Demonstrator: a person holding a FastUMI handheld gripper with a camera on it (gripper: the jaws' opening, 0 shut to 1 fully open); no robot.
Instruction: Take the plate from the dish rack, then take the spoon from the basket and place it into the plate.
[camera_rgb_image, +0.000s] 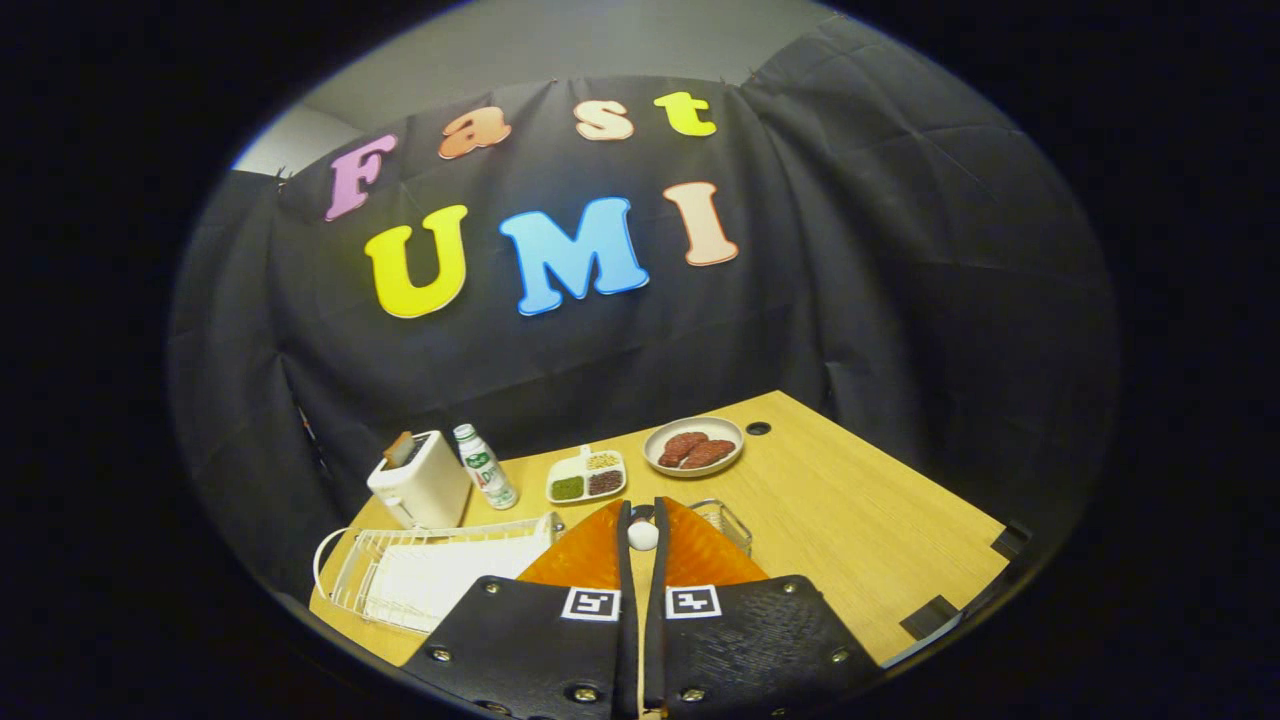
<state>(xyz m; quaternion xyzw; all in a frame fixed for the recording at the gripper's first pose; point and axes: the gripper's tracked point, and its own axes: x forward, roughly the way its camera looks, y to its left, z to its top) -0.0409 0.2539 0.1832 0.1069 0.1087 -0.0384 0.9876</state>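
Gripper (640, 520): fingers pinching spoon (642, 535) (white end showing) above wire basket (728, 520). Dish rack (420, 575) alongside; plate position unclear. Advice: lift straight, keep grip firm, clear the basket rim.

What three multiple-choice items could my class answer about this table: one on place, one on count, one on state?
1. Where does the bottle stand?
A. Between the toaster and the divided tray
B. In the dish rack
C. On the round plate

2. How many sections of the divided tray hold food?
A. One
B. Three
C. Five

3. How do the fingers of the gripper stand?
A. Wide apart
B. Close together, a small white thing between their tips
C. Clamped on the bottle

Key: 1 A, the toaster and tray flank it; 2 B, green, yellow and reddish fillings show; 3 B, only a narrow gap parts them.
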